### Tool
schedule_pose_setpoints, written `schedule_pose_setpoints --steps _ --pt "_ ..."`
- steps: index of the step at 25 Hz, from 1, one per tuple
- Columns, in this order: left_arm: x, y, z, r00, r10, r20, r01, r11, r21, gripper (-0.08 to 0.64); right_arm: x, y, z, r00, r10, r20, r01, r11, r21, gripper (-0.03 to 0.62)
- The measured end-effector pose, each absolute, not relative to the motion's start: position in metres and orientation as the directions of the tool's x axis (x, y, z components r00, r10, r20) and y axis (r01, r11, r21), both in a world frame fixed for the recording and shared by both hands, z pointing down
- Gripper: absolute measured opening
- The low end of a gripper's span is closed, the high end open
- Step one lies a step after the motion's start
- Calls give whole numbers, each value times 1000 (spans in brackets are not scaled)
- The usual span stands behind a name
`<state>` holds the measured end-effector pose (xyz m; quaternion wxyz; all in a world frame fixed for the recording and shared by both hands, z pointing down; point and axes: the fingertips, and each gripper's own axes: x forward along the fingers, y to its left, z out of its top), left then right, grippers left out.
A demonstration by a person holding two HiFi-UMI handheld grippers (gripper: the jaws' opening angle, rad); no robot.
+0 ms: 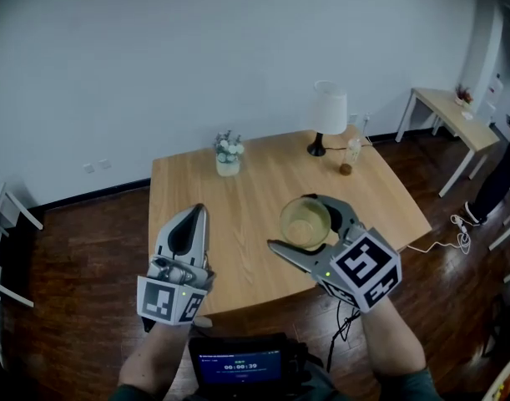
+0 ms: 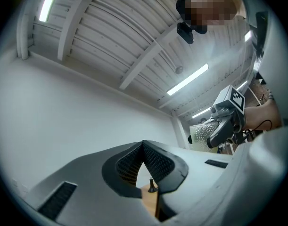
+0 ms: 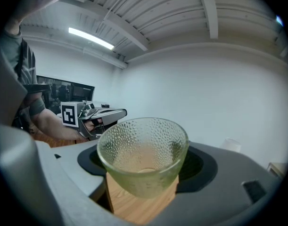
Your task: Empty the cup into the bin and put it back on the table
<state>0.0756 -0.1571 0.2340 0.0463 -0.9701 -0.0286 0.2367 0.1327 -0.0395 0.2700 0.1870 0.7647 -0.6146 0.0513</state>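
A greenish dimpled glass cup (image 1: pixel 305 222) stands upright between the jaws of my right gripper (image 1: pixel 298 224), a little above the wooden table (image 1: pixel 238 257) near its front right. In the right gripper view the cup (image 3: pixel 143 154) fills the space between the widely spread jaws, with both pads pressed on its sides, and I see nothing inside it. My left gripper (image 1: pixel 196 211) is shut and empty over the table's front left, pointing forward; its ribbed fingertips (image 2: pixel 155 161) meet. No bin is in view.
At the back of the table stand a white lamp (image 1: pixel 328 115), a small jar of flowers (image 1: pixel 228 155) and a small bottle (image 1: pixel 351 155). A second light table (image 1: pixel 455 115) stands at far right. A cable (image 1: pixel 459 228) lies on the dark floor.
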Motion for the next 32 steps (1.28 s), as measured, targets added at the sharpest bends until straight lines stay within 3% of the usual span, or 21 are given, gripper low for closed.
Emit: schedule_pose_setpoints --steps 32 --pt "198 -5 247 890 199 -411 168 -980 -110 0 255 105 289 332 -896 296 -941 -294 166 400"
